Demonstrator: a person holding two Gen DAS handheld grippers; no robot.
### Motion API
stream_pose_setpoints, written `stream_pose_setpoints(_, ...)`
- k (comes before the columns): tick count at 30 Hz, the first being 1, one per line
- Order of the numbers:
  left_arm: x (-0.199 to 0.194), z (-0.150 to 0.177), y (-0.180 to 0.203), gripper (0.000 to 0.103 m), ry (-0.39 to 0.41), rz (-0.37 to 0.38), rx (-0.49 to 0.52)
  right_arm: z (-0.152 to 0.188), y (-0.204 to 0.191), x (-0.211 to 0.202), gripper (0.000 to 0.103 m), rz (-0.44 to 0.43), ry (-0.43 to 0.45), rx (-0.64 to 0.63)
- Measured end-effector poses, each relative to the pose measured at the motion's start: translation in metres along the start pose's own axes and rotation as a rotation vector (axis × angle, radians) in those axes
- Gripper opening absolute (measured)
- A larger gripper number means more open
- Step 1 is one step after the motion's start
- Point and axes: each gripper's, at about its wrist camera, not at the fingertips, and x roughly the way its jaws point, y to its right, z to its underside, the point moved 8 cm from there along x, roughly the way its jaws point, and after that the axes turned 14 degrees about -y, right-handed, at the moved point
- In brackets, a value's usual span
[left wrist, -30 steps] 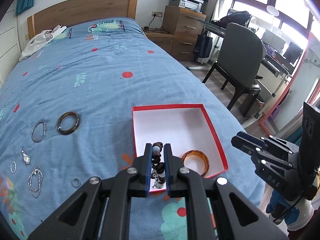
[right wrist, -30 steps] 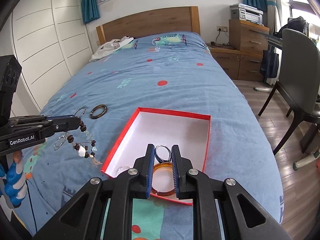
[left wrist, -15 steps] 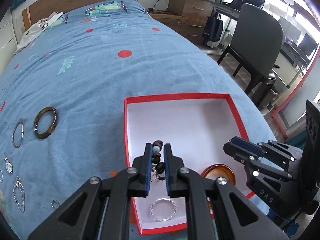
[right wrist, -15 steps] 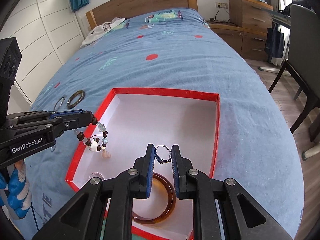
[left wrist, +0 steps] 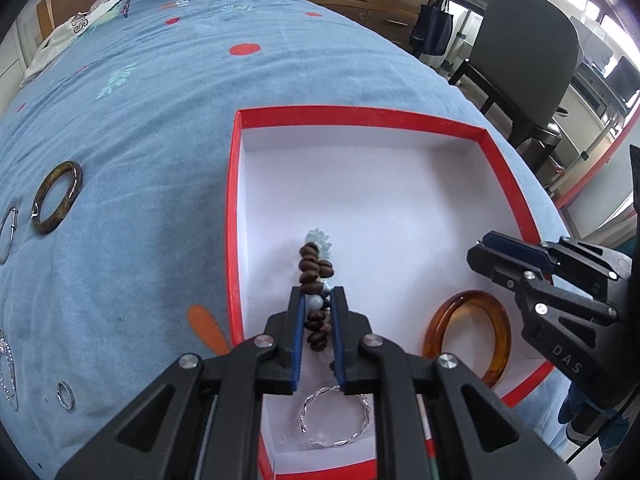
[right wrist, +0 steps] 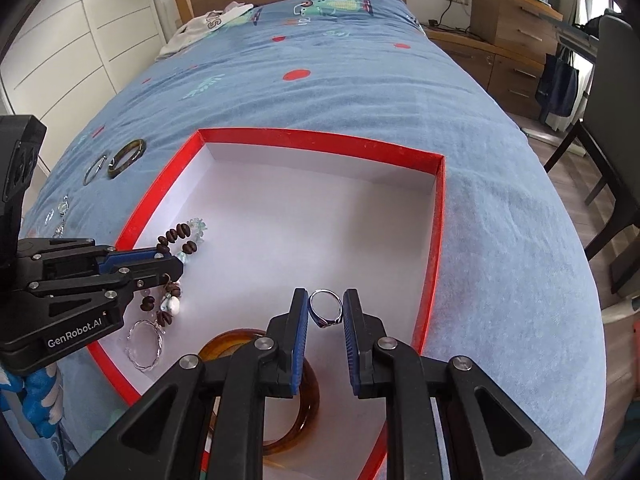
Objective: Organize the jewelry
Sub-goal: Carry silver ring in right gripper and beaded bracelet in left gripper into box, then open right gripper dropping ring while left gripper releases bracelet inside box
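A red-rimmed white box (left wrist: 360, 114) lies on the blue bedspread. My left gripper (left wrist: 316, 292) is low inside it, and its jaws are opening around a brown and pale-blue bead bracelet (left wrist: 314, 264); the bracelet lies between them, its beads resting on the box floor. In the right wrist view, my right gripper (right wrist: 325, 292) is shut on a silver ring (right wrist: 326, 310) with a dark stone, just above the box floor (right wrist: 320, 216). An amber bangle (left wrist: 468, 336) and a twisted silver bangle (left wrist: 334, 416) lie in the box's near end.
Left of the box, a dark bangle (left wrist: 56, 196), a silver hoop (left wrist: 8, 232), a small ring (left wrist: 65, 395) and a chain (left wrist: 6, 368) lie on the bed. A white garment (left wrist: 68, 36) lies near the headboard. A grey chair (left wrist: 524, 52) stands right of the bed.
Both grippers have come down into the box. The bead bracelet, which hung from my left gripper, now rests on the box floor. The ring has stayed in my right gripper.
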Motion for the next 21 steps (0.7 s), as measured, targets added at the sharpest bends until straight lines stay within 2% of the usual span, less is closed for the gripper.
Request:
stream_pose_setpoints(6,-0.004,0.000,-0.003,0.013,-0.013,0.037,-0.018,0.000,0.000,0.000,0.017,0.001,-0.009,-0.014)
stream_pose_setpoints(9,-0.011,0.000,-0.004,0.021,-0.004,0.028,-0.020,-0.001,0.000,-0.002,0.017,-0.005,-0.013,-0.013)
stream_pose_setpoints(13,-0.022,0.002,-0.005,0.024,0.002,0.045,-0.026,0.000,-0.002,-0.003,0.019,-0.016,-0.023,-0.011)
stream_pose_setpoints(16,-0.034,0.005,-0.004,0.033,0.012,0.050,-0.022,0.003,-0.003,-0.006,0.023,-0.020,-0.026,-0.003)
stream_pose_setpoints(21,-0.065,0.014,-0.009,0.034,0.053,0.038,-0.030,0.009,-0.001,-0.024,0.026,-0.020,-0.001,0.032)
